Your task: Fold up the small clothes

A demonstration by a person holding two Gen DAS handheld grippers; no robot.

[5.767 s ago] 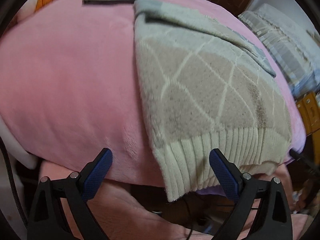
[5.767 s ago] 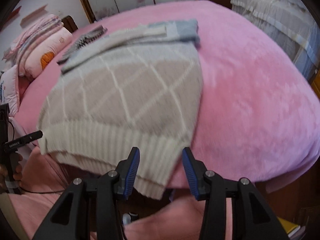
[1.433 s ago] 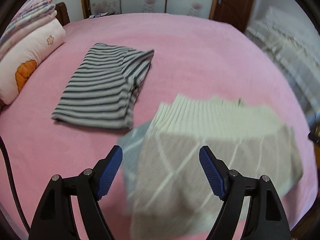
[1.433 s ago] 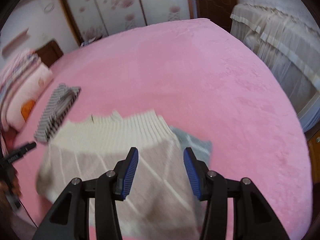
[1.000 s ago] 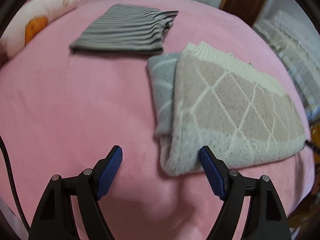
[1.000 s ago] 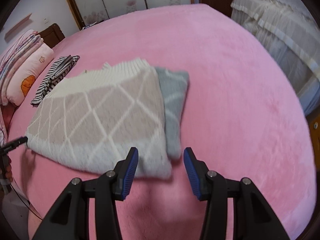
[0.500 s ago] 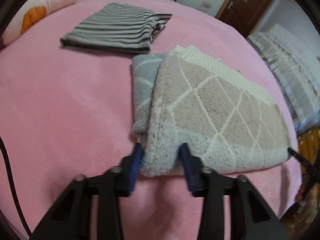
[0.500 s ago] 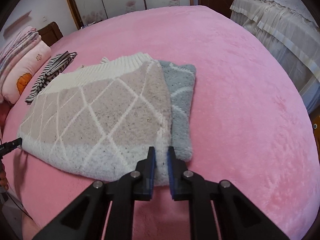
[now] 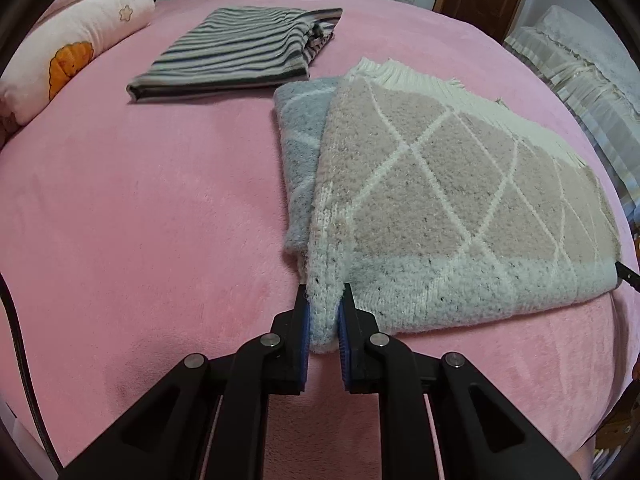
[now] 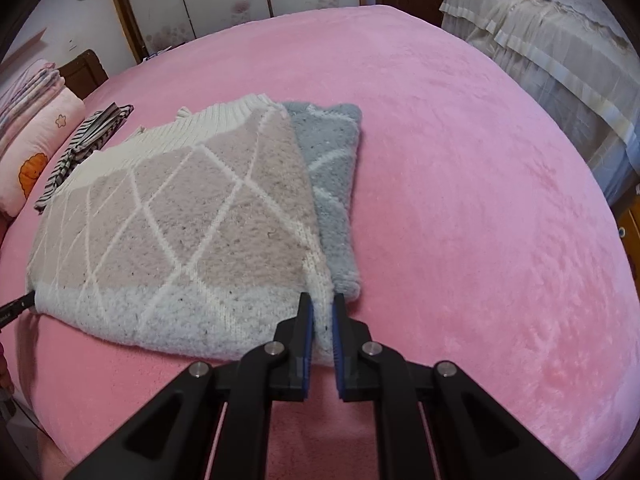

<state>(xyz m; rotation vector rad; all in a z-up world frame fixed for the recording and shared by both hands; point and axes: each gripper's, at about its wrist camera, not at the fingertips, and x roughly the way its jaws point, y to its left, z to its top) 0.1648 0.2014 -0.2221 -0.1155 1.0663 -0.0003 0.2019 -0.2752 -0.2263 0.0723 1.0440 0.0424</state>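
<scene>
Between both tongs' jaws, sweater (image 9: pixel 460 200) corners

Two folded garments: one sweater (image 9: pixel 452 196), one striped top (image 9: pixel 240 46); perhaps two pillows (image 9: pixel 72 44).

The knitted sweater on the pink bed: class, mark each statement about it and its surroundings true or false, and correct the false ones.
1. Both grippers pinch the sweater. True: left gripper and right gripper grip its near corners.
2. The sweater lies unfolded. False: it is folded, grey sleeves peeking out.
3. A striped garment lies folded beyond it. True.
4. The bed cover is blue. False: pink.
</scene>
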